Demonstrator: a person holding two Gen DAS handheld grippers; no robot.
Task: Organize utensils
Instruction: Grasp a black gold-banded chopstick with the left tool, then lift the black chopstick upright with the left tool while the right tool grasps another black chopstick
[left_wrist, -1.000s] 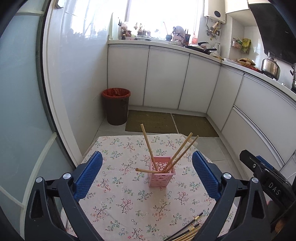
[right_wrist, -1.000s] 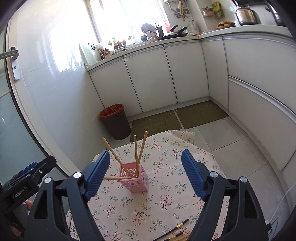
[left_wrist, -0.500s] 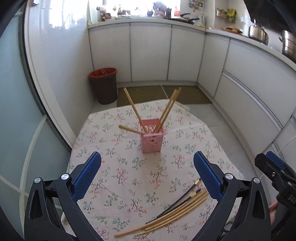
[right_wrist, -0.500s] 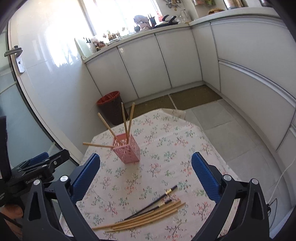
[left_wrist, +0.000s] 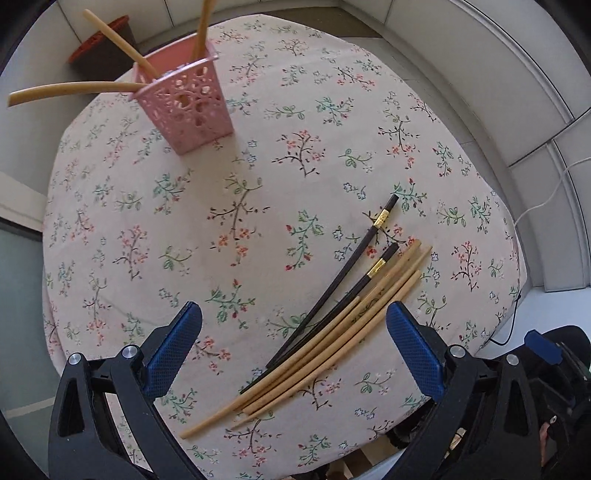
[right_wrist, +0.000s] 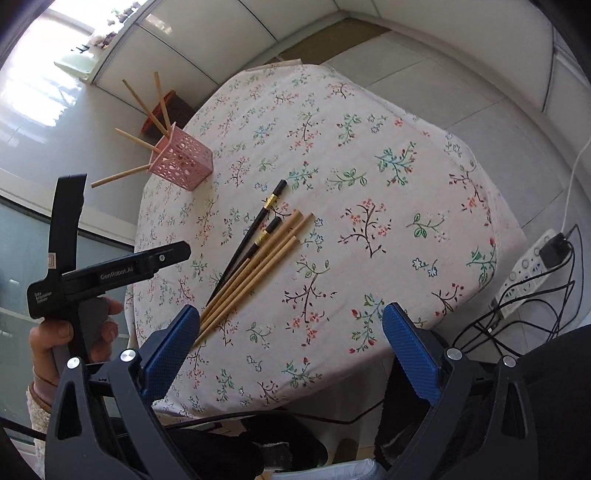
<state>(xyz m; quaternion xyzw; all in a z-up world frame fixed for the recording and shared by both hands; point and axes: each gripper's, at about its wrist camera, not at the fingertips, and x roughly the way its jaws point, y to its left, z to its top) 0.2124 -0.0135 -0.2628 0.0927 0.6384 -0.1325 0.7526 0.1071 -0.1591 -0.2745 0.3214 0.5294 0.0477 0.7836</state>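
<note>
While both grippers hang above the floral cloth (left_wrist: 295, 122) with jaws spread and holding nothing, the loose chopsticks (left_wrist: 332, 325) lie bundled on it: two black ones beside several wooden ones. From the left gripper (left_wrist: 291, 343) they lie between its fingers; from the right gripper (right_wrist: 288, 336) they reach its left finger. The pink holder (left_wrist: 188, 110), with wooden chopsticks in it, stands well apart.

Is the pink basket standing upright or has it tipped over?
Upright. The pink basket sits on its base on the floral tablecloth, with wooden chopsticks sticking out of its open top.
</note>
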